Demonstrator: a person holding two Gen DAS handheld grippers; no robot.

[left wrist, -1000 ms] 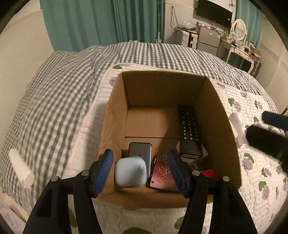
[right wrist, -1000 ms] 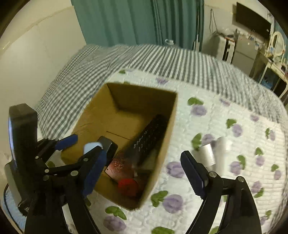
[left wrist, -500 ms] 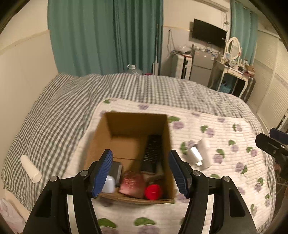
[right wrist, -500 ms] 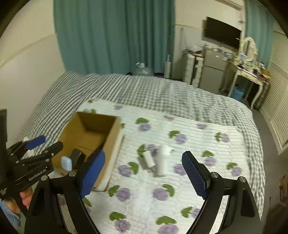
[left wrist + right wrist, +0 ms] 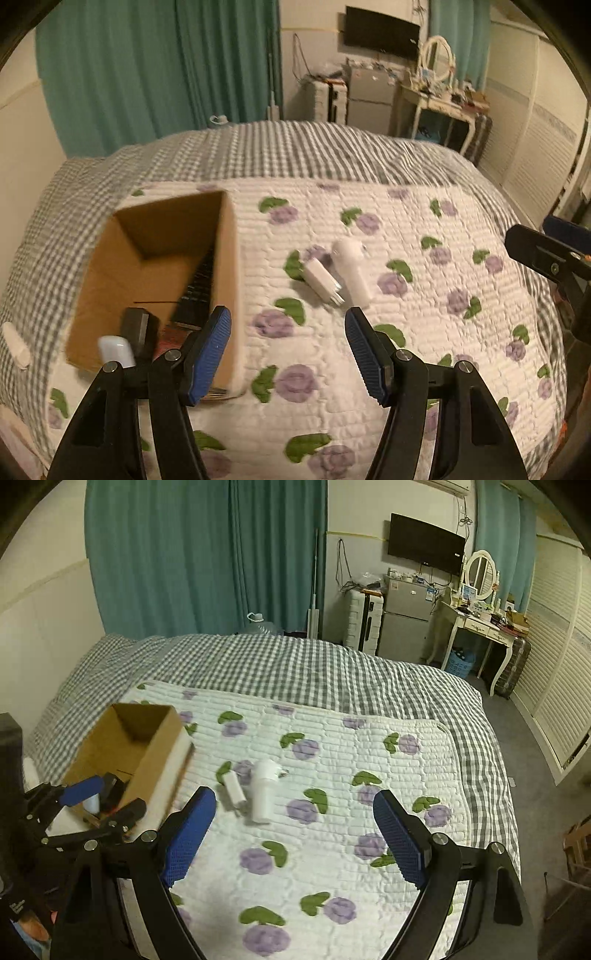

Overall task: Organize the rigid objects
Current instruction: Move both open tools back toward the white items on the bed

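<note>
Left tongs (image 5: 288, 350) and right tongs (image 5: 293, 836): both spread, empty; cardboard box (image 5: 229, 266) holding remote (image 5: 197, 291); two white items on quilt (image 5: 369, 775)

A bed (image 5: 332, 672) in grey gingham carries a floral quilted mat (image 5: 332, 834); on it, a cardboard box (image 5: 155, 760) at left, a white charger (image 5: 235, 788) and white bottle (image 5: 263, 794) touching mid-frame.

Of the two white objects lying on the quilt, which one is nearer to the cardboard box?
The small white block, with metal prongs at one end. It lies between the cardboard box and the longer white tube.
</note>
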